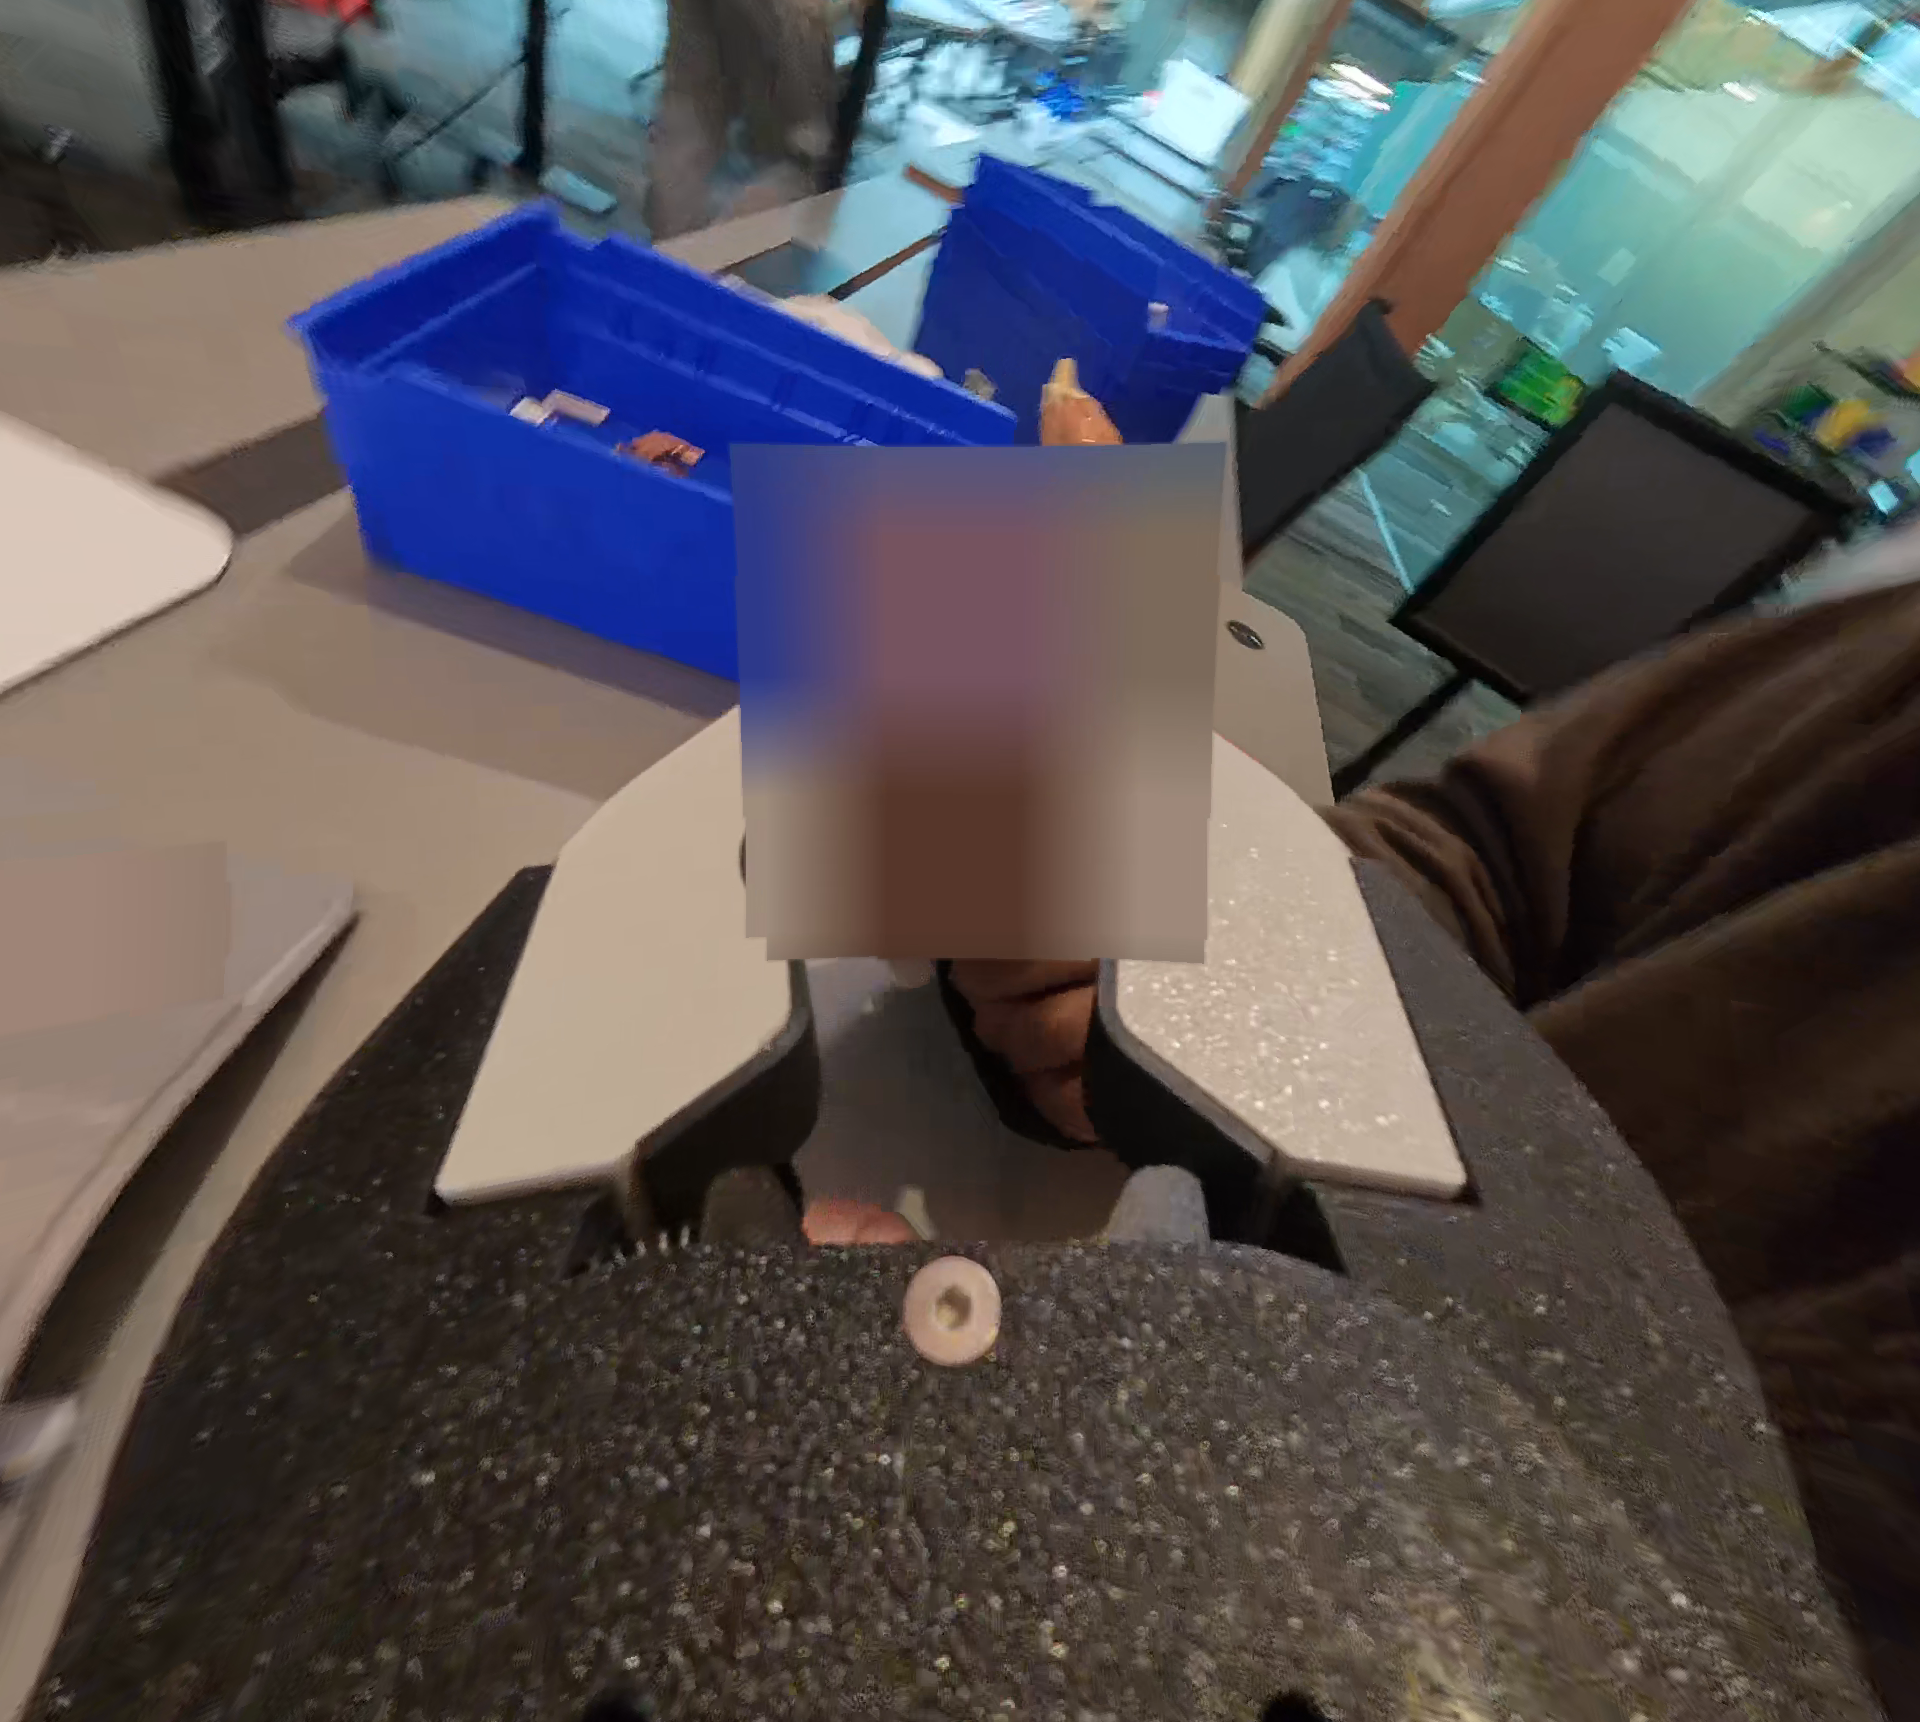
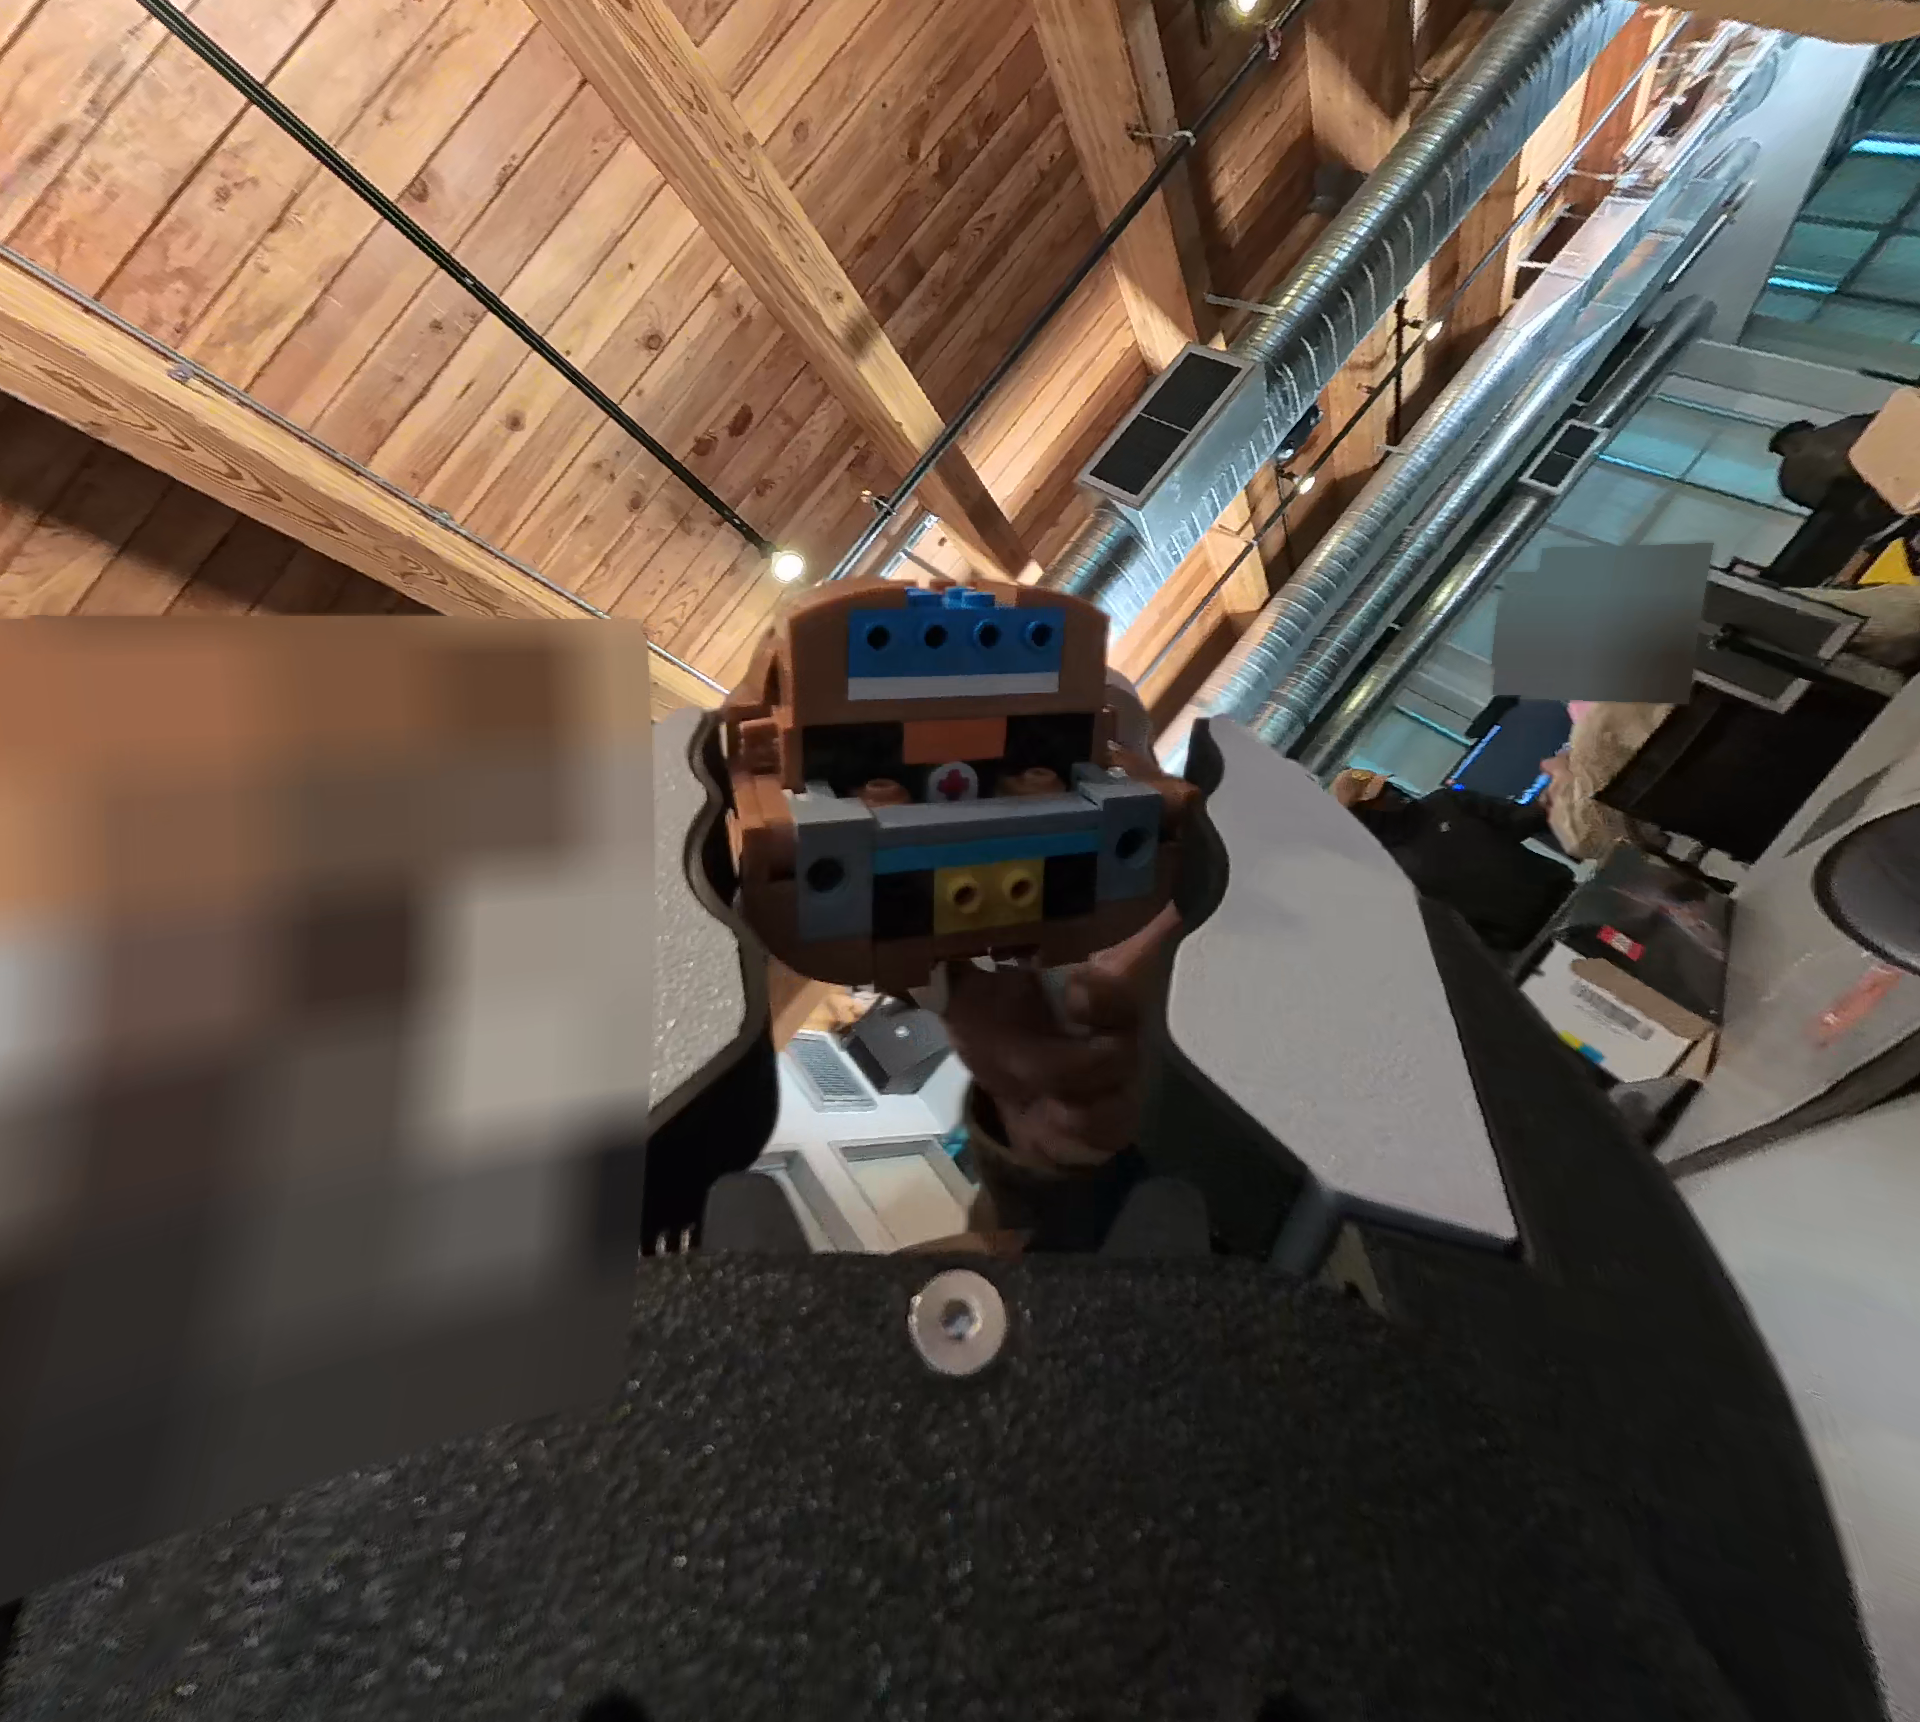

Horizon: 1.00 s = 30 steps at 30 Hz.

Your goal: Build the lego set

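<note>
Timber beams and silver ducting (image 2: 1382, 384) fill the ceiling behind the right gripper (image 2: 951, 825), which points upward and pinches a part-built lego model (image 2: 951, 799) between its grey fingers (image 2: 1340, 976). The model, brown-shelled with a blue studded strip on top, grey corner pieces and a yellow brick low in its face, sits squarely between the two pads, and its open front shows a gap between the upper and lower halves. Below the model a hand (image 2: 1049, 1080) shows between the jaws; what it is doing cannot be told. At the work table (image 1: 312, 716), the left gripper (image 1: 966, 924) points toward a long blue bin (image 1: 540, 519) holding a few loose pieces, with a second blue bin (image 1: 1081, 301) just behind it. A blurred patch covers that gripper's fingertips, so whether they are spread or holding anything cannot be told; the bases of the jaws stand apart. The build looks well along but unfinished. To do this step well, the right gripper should hold the model firmly without tilting it, gripping the solid side walls rather than the hinged-looking top, while the next piece is pressed straight onto its studs. Squeezing off-centre risks popping the brown shell plates loose.
</note>
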Motion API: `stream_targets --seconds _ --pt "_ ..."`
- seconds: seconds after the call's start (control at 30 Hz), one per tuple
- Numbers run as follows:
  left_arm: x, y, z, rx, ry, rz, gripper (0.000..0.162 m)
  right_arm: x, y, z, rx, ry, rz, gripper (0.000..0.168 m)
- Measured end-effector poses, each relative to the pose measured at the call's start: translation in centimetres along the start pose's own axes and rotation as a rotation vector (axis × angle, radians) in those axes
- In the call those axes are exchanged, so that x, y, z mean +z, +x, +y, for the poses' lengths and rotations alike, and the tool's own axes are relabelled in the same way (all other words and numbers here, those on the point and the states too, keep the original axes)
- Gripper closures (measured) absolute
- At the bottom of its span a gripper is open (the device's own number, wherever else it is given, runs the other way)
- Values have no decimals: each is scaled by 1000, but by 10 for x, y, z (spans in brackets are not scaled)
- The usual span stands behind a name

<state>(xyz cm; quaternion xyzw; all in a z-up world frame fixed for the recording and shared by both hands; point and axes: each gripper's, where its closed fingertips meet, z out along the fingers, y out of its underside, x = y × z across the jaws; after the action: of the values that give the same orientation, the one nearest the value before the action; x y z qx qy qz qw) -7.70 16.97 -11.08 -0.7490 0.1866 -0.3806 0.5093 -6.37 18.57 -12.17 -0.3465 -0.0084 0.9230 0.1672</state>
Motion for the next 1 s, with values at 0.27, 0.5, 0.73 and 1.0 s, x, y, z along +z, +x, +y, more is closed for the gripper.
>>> stream_targets --seconds 0.27,0.5,0.73,1.0 --pt "7 -6 46 449 111 195 78 4 -4 9 164 8 -105 84" --pt "17 -1 40 477 273 260 73 8 -4 24 264 -19 -166 85" --pt "13 15 44 516 271 355 76 10 1 44 361 -79 -192 84" --pt "14 17 45 472 273 356 78 10 7 48 375 -89 -177 84"
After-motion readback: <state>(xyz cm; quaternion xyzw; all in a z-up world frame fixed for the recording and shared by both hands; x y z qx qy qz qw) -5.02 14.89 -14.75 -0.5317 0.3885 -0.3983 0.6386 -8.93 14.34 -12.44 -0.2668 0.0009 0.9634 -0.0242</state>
